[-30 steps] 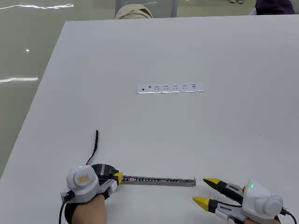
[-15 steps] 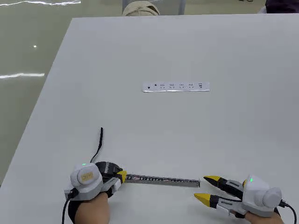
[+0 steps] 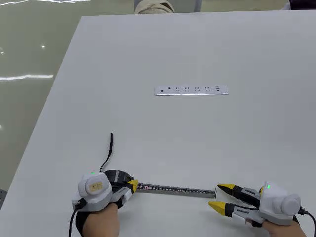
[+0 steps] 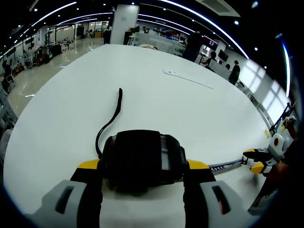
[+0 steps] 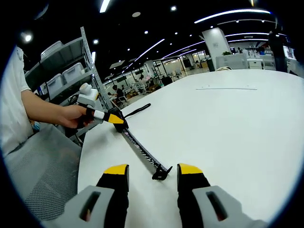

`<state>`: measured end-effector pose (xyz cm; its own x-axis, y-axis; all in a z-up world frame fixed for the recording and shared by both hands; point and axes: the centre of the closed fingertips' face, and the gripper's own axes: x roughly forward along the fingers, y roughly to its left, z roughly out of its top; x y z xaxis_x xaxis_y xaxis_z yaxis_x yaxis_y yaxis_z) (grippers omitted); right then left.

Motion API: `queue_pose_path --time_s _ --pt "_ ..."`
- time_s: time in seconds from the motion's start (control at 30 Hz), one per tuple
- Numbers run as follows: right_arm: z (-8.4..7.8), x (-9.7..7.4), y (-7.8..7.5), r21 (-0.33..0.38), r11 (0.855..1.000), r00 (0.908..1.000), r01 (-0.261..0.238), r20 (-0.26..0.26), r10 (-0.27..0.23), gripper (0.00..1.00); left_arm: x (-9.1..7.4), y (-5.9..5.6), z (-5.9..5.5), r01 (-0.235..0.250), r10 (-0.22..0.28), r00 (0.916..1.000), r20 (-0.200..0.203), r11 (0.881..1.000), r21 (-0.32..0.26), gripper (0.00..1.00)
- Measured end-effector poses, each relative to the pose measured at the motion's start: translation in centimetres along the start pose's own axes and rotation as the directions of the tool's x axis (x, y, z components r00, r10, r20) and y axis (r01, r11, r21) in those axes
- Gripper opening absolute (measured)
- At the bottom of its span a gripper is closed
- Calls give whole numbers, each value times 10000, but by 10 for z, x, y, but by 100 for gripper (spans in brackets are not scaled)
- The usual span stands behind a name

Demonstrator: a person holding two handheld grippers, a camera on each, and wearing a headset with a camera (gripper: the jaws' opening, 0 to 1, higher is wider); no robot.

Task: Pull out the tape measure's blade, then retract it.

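While the left gripper [image 4: 142, 164] clamps the tape measure case [image 3: 117, 177], the blade [image 3: 173, 189] lies part-drawn from the case, flat on the table [image 3: 197, 49]. The hook [image 5: 161, 173], at the end far from the case, sits between the right gripper's [image 5: 153, 169] parted, empty jaws. Handling, as judged: close squarely on the hook, draw straight away from the case, untwisted.

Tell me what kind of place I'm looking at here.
Probably a large open-plan lab or workshop hall: a long white worktable with a power strip, metal shelving holding storage bins, and rows of ceiling strip lights.
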<state>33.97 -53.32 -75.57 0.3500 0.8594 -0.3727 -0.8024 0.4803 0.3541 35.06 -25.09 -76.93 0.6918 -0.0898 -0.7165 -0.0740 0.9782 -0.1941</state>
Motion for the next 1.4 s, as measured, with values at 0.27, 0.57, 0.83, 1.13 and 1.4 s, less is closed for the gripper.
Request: queue_pose_path --time_s 0.27,0.57,0.83,1.13,1.4 --pt "-4 6 -1 74 9999 9998 -120 -141 121 38 2 1 -1 -9 9 10000 -29 10000 16 67" --pt "-7 8 -2 335 9992 9996 -213 -150 218 34 1 0 0 -6 6 10000 -19 10000 16 67" --pt "-9 10 -3 478 9985 9996 -254 -79 258 29 2 0 -1 -31 31 10000 -38 10000 54 68" --pt "-10 9 -5 533 9979 9993 -360 -98 366 24 2 1 -1 -63 64 10000 -73 9999 115 68" --pt "-11 7 -7 425 9975 9982 -563 -171 570 15 2 0 -1 -84 86 9999 -78 9998 205 68"
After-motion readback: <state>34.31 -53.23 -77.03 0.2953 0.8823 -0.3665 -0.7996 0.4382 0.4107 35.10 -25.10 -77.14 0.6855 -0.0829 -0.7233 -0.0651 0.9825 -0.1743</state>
